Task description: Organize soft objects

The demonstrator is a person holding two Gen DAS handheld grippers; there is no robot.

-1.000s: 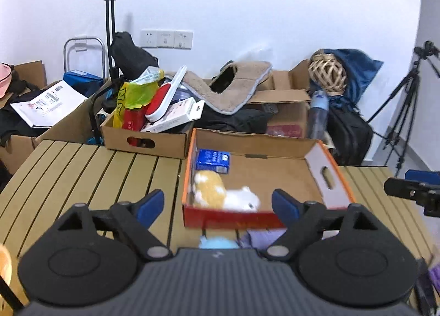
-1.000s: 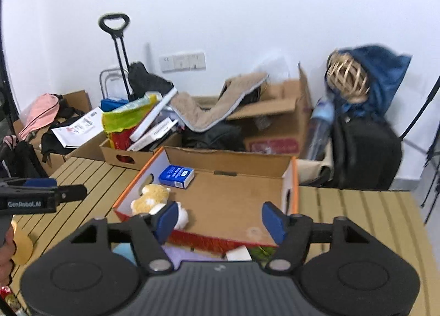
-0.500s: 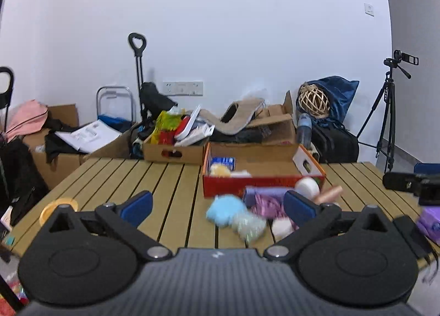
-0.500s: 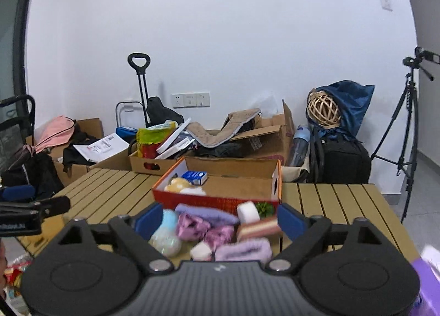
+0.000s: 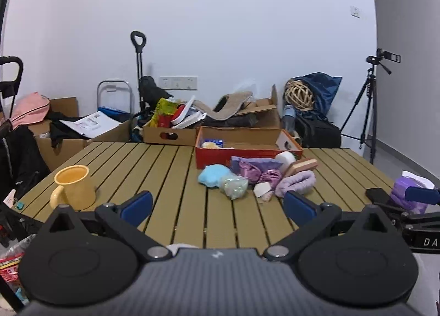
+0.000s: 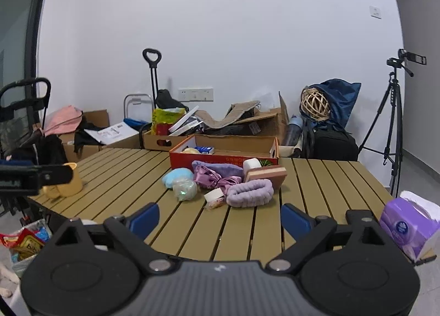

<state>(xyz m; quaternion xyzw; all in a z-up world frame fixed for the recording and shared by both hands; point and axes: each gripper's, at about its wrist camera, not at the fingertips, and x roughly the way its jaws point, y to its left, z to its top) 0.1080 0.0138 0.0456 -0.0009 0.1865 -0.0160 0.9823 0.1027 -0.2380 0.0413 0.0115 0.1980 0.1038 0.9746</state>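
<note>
Both grippers at near edge of the slatted table [image 5: 165, 178], above it, nothing between fingers. Left gripper [image 5: 217, 206]: jaws spread wide, empty. Right gripper [image 6: 220, 219]: same, spread wide, empty. Right gripper's body also shows at far right of left cam; left gripper's finger shows at left edge of right cam.

Soft stuff sits in a loose pile mid-table, just in front of the red box [image 5: 247, 155], well apart from both grippers:
- light blue plush [image 5: 213, 175], left end of pile
- pale green glittery ball in clear wrap [image 5: 233, 186], touching the blue plush, nearer side
- purple satin scrunchies [image 6: 217, 180], center, bunched together
- lavender cloth [image 6: 220, 167] behind them, against box front
- lavender fuzzy headband [image 6: 250, 193], near-right of pile, lying flat in a loop
- white roll [image 6: 251, 164], against box front wall
- pink/tan sponge block [image 6: 266, 174], right of scrunchies, leaning on the headband
- tape roll [image 6: 214, 195], near side, tilted against the headband

Inside red box: yellowish plush [image 5: 210, 145] at left end, blue carton [image 6: 205, 149] beside it. Rest of box interior hidden by front wall.

Other: yellow mug [image 5: 74, 188] near-left on table, handle toward cam. Purple tissue pack [image 6: 409, 226] near-right corner, black phone [image 5: 378, 195] just left of it. Brown cardboard box [image 5: 170, 134] w/ misc items behind table's far edge. Tripod w/ camera [image 6: 393, 123] far right on floor.
</note>
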